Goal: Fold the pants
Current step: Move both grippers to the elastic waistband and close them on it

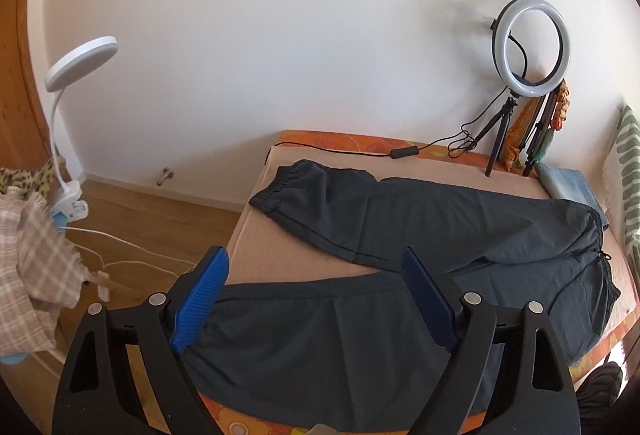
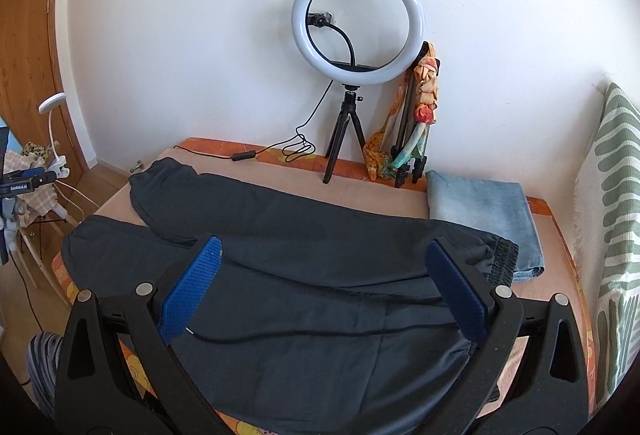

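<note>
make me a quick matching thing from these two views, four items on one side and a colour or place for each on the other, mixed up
Things:
1. pants
2. folded jeans
3. ring light
4. clip lamp

Descriptions:
A. light blue, at the right end of the bed
B. white, off the left end of the bed over the wooden floor
C. dark, spread flat, legs pointing left
D. round, on a black tripod against the wall

Pairs: 1-C, 2-A, 3-D, 4-B
</note>
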The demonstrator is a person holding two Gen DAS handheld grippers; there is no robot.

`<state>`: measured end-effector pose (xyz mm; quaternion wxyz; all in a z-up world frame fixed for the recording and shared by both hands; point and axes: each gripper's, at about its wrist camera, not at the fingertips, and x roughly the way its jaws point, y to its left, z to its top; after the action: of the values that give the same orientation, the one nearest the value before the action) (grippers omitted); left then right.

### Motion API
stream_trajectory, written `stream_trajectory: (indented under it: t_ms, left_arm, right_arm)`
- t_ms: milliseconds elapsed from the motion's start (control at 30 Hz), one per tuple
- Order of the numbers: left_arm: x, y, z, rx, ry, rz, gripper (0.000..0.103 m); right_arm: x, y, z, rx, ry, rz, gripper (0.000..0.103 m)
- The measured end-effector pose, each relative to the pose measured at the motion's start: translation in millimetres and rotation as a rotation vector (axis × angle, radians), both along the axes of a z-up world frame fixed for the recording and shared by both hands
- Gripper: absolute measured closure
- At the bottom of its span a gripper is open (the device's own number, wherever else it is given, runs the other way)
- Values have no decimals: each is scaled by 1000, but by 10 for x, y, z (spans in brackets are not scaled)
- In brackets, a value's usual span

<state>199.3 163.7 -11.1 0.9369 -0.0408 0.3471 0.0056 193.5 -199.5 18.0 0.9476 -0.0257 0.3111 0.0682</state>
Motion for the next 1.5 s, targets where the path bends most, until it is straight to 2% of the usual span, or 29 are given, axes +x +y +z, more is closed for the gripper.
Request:
stream_trajectory:
  t_ms: [67, 133, 233, 467, 667, 833, 867, 933, 967, 1100, 1267, 1400, 1500]
  left_arm:
    - [289, 118, -74, -42, 29, -1, 17]
    - [575, 227, -159, -83, 58, 6, 24]
    - [981, 351, -304, -116, 107, 9, 25]
    - [1702, 430, -644, -77, 199, 2, 26]
    - [2275, 475, -918, -57, 261, -3, 26]
    - [2714, 483, -1151, -13, 305, 7, 27]
    - [2783, 489, -1200, -9, 314, 10, 29]
    - [2901, 512, -1295, -14, 340, 19, 44]
    - [2951, 530, -1333, -21, 352, 24, 46]
    - [3081, 569, -1420, -33, 363, 37, 47]
    - [3176, 528, -1509, 5, 380, 29, 47]
    - [3251, 468, -1615, 31, 400, 6, 63]
    - [3260, 427, -1668, 68, 406, 7, 68]
  right_arm:
    - [264, 5, -76, 30, 17, 28, 0]
    - [530, 15, -167, 60, 36, 50, 0]
    - [942, 78, -347, 48, 89, 67, 0]
    - [1781, 302, -832, -21, 171, 168, 0]
    - [2316, 494, -1258, -89, 215, 239, 0]
    - [2715, 656, -1631, -159, 295, 296, 0]
    - [2785, 671, -1692, -163, 306, 304, 0]
    - [2912, 679, -1799, -158, 323, 310, 0]
    - [2974, 672, -1848, -149, 334, 309, 0]
    - [3186, 639, -2034, -115, 382, 324, 0]
    - [3283, 655, -2192, -130, 410, 346, 0]
    - [3321, 711, -2290, -158, 426, 364, 0]
    - [3357, 736, -2373, -193, 442, 371, 0]
